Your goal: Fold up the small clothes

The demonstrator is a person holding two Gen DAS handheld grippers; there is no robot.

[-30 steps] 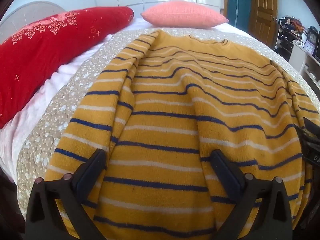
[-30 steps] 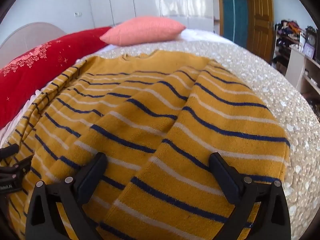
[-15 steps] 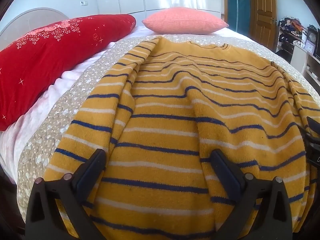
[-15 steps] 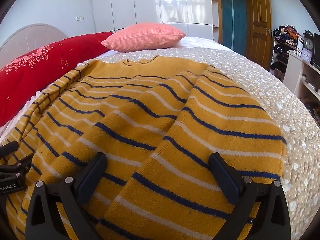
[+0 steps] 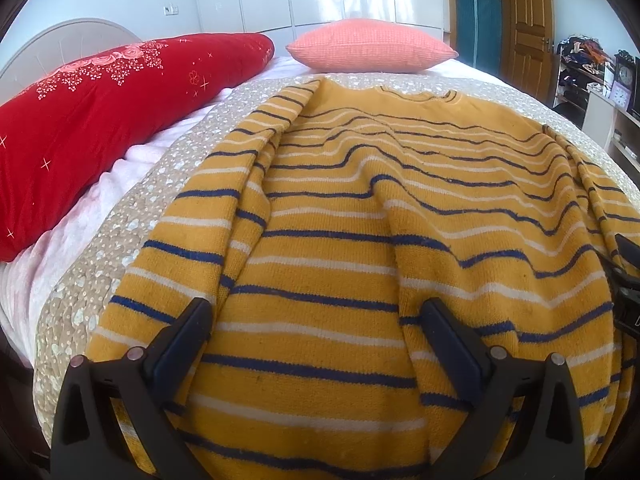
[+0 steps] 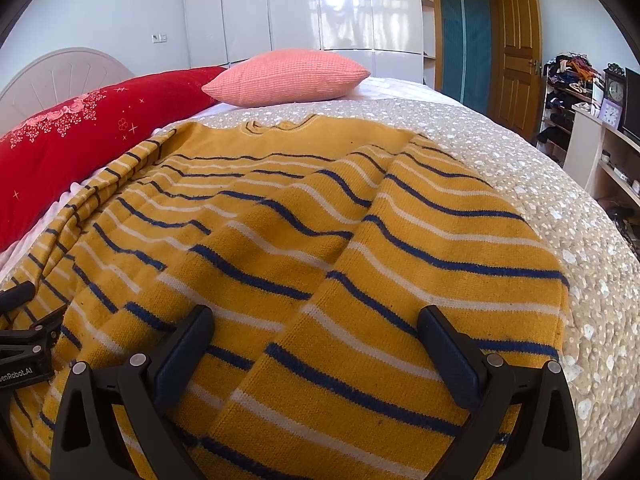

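Note:
A mustard-yellow sweater (image 5: 340, 232) (image 6: 288, 232) with navy and white stripes lies spread on the bed, its neck toward the pillows and its sleeves folded in along both sides. My left gripper (image 5: 316, 312) stands open over the sweater's lower left part, its fingers wide apart above the knit. Over the lower right part my right gripper (image 6: 314, 320) is open the same way. Neither holds any cloth. Each gripper's edge shows at the side of the other's view.
The bed has a beige flowered cover (image 6: 520, 168). A long red pillow (image 5: 100, 120) lies along the left and a pink cushion (image 5: 368, 46) at the head. A shelf unit with clocks (image 6: 600, 120) and a wooden door (image 6: 516, 40) stand to the right.
Both views have tilted up and drawn back a little, showing more of the wall and cupboards. The sweater has not moved and both grippers stay open.

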